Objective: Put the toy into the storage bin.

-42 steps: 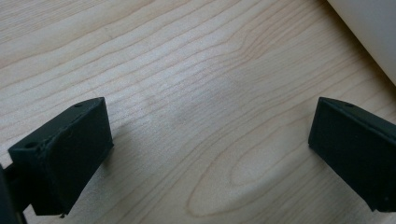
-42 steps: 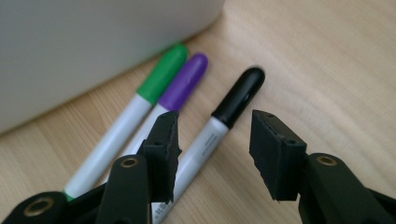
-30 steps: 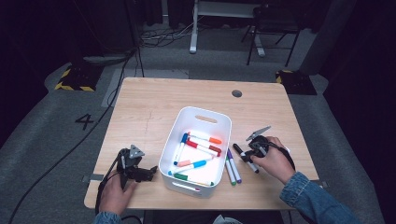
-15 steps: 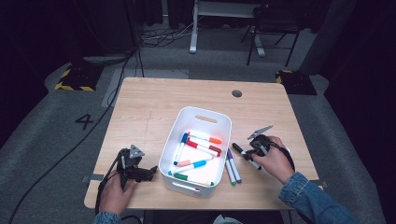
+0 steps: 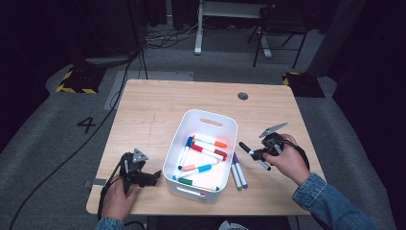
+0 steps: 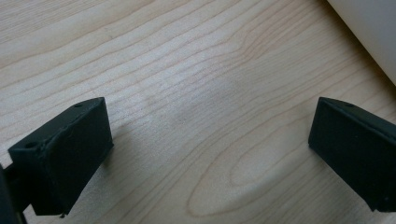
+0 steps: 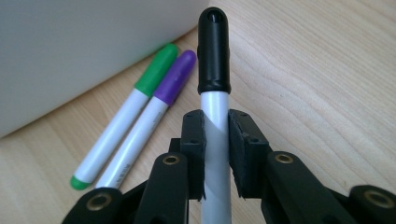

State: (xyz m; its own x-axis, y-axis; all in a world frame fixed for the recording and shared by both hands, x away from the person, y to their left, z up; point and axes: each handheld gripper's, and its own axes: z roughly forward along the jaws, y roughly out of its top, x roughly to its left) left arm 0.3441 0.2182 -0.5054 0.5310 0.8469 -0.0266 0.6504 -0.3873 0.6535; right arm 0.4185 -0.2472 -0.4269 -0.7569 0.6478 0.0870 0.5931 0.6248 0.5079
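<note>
Right gripper [image 7: 215, 135]: clamped tight on the black marker [image 7: 214, 56], gripped mid-barrel so it stays balanced, off the table [image 5: 153, 110].
Left gripper [image 6: 210, 154]: jaws wide, nothing in them, parked by the bin [image 5: 227, 125].
Bin: already holds several markers, so black probably goes there.
Leftovers: green marker [image 7: 152, 77] and purple marker [image 7: 175, 77], side by side against the bin wall.

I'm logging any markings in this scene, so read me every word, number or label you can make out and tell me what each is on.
"4": a dark numeral on the grey floor left of the table.
Dark print on the barrel of the purple marker in the right gripper view: too blurred to read.
Black and yellow hazard stripes on the floor: a sign, no words.
Nothing legible on the white bin or the black marker.
</note>
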